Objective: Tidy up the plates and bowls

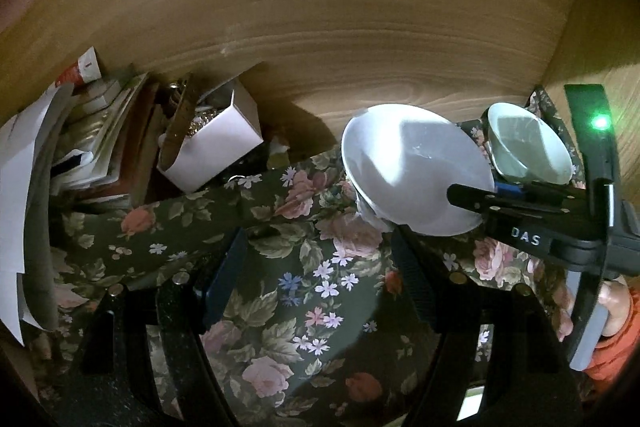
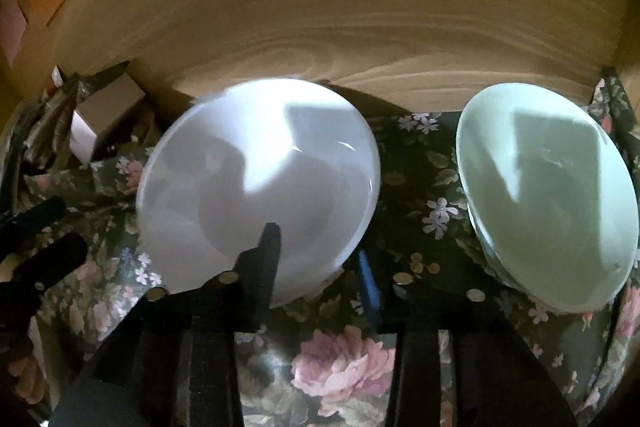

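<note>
White bowl [image 2: 256, 187] being pinched at its near rim by right gripper [image 2: 320, 259]; left gripper [image 1: 316, 267] hanging apart over floral cloth [image 1: 280, 307], green bowl [image 2: 548, 195] standing clear beside.

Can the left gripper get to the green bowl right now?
Probably not directly. The green bowl sits beyond the white bowl, and the right gripper, clamped on that bowl's rim, crosses the path of the open left gripper.
</note>
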`<action>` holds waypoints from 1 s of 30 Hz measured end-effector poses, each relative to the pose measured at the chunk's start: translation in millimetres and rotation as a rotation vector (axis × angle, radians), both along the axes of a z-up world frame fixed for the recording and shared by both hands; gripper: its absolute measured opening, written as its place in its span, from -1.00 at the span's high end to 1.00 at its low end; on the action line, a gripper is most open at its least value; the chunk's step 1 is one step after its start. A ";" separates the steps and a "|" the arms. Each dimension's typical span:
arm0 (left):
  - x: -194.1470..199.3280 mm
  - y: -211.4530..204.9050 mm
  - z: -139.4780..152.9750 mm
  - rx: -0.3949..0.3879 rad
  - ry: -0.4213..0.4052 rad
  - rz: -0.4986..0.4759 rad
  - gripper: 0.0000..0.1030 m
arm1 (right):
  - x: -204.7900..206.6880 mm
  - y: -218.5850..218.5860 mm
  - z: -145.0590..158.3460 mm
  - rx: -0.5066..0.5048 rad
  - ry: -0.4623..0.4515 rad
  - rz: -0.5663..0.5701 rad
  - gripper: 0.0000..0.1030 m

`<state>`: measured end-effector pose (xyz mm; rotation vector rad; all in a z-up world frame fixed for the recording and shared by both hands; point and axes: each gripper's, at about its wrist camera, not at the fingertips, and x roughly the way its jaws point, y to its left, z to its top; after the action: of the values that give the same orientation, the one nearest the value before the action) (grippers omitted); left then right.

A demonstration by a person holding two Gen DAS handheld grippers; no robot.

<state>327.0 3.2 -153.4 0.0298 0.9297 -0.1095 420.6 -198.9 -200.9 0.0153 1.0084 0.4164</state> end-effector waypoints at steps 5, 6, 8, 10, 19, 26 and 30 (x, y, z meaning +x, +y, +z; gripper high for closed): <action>3.1 2.2 -3.2 -0.023 0.020 0.002 -0.44 | -6.9 2.7 -1.9 0.019 0.039 0.063 0.66; 3.7 2.1 -3.8 -0.021 0.022 0.001 -0.43 | -10.3 5.1 -0.9 0.013 0.037 0.073 0.66; 3.7 1.9 -5.0 -0.019 0.030 0.002 -0.43 | -18.5 8.2 1.2 0.009 0.039 0.094 0.66; 3.1 1.2 -6.7 -0.021 0.046 -0.002 -0.43 | -29.4 8.9 3.1 0.013 0.051 0.121 0.66; -11.2 -1.2 -21.7 0.011 0.115 0.000 -0.43 | -87.6 2.2 10.9 -0.004 0.062 0.159 0.66; -17.6 -13.3 -36.4 0.016 0.178 -0.046 -0.25 | -104.2 -12.7 32.1 0.018 0.000 0.086 0.25; -15.3 -18.1 -43.4 0.006 0.202 -0.064 -0.05 | -99.9 -11.8 25.6 0.042 0.007 0.062 0.18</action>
<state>311.7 -15.0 -196.8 0.0543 1.1311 -0.1715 320.6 -210.6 -175.3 0.0231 1.0093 0.4941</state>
